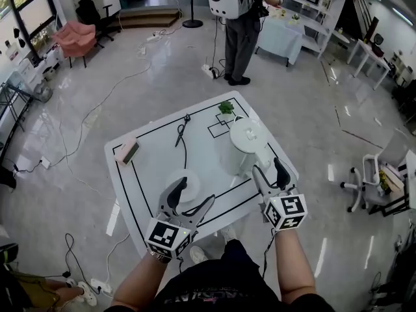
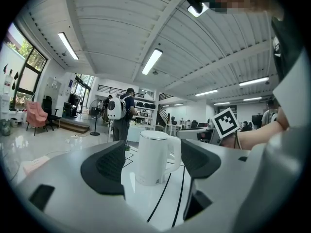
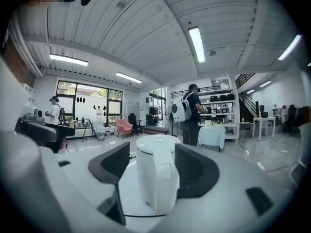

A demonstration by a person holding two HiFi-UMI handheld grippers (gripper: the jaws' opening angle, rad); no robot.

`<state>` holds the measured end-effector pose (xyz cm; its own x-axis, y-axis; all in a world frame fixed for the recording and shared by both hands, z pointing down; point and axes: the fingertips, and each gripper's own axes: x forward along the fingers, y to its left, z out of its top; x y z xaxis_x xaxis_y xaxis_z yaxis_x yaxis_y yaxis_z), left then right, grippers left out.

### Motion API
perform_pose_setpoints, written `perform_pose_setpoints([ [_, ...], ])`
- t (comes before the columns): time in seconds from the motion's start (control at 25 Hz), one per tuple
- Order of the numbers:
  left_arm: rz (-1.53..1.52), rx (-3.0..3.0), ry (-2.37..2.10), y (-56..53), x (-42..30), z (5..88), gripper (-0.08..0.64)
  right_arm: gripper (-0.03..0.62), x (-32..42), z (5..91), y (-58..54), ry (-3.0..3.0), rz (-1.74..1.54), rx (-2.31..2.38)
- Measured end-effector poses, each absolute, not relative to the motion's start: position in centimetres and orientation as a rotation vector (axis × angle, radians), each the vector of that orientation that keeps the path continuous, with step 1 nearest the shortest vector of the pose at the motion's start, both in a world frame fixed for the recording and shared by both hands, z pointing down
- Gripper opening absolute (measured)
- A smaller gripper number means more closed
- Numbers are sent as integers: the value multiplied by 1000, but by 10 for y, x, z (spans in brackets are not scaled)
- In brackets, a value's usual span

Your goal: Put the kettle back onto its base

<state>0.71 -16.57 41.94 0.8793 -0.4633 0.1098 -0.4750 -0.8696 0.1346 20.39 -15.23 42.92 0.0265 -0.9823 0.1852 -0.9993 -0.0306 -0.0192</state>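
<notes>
Only head view shows base (image 1: pixel 192 177), beside wide left gripper (image 1: pixel 197 189), wide right gripper (image 1: pixel 268 166) facing kettle (image 1: pixel 246 142)

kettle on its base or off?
Off. The kettle stands upright on the table; the round base lies bare, apart, to its left.

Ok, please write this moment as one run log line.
kettle: upright, off base | left gripper: open, empty | right gripper: open, aimed at kettle
</notes>
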Motion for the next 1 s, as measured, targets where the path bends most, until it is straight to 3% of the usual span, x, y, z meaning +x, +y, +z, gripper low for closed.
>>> perform_pose_setpoints([
  [0.88, 234, 2808, -789, -179, 45, 455, 348, 275, 233, 524, -189, -2098, 491, 1980],
  [1.0, 239, 2795, -797, -181, 44, 459, 348, 224, 231, 527, -190, -2103, 495, 1963],
])
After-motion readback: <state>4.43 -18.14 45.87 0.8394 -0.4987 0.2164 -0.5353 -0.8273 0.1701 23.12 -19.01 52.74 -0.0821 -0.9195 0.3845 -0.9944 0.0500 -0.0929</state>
